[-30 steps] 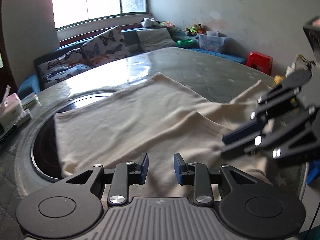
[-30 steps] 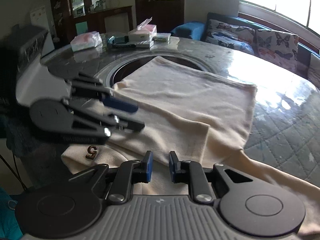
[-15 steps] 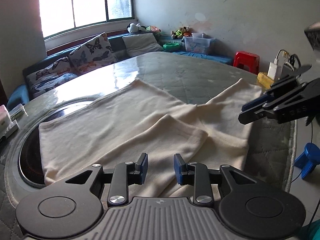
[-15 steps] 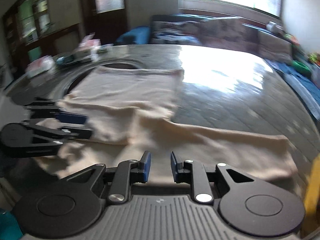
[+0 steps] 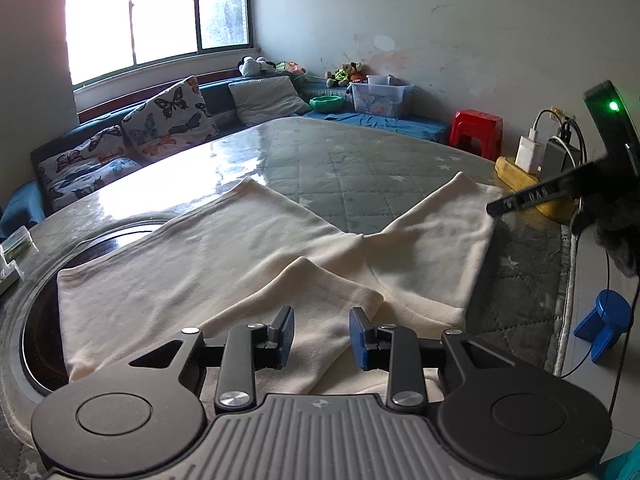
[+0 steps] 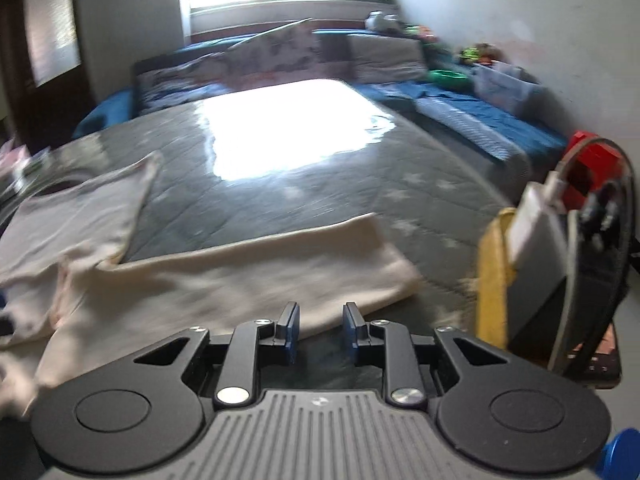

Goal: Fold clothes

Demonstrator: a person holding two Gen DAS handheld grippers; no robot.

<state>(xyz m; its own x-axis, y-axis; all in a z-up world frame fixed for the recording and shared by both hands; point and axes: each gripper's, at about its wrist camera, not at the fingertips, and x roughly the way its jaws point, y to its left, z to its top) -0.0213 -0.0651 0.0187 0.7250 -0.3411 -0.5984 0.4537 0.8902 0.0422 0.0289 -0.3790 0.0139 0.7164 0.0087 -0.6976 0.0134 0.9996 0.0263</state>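
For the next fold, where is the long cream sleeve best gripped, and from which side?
Probably at the cuff end of the sleeve, from the table's near edge. It lies flat and free there, with its end edge exposed near the right tool, whose jaws have just been opening, empty.

I see a cream garment (image 5: 224,256) on a grey-green quilted desk (image 5: 360,160) dotted with pale stars; my left tongs (image 5: 322,334) are black with blue pads (image 5: 360,340), my right tongs (image 6: 319,330) the same; cushions (image 5: 168,116) carry butterfly prints; a stool (image 5: 476,128) is red
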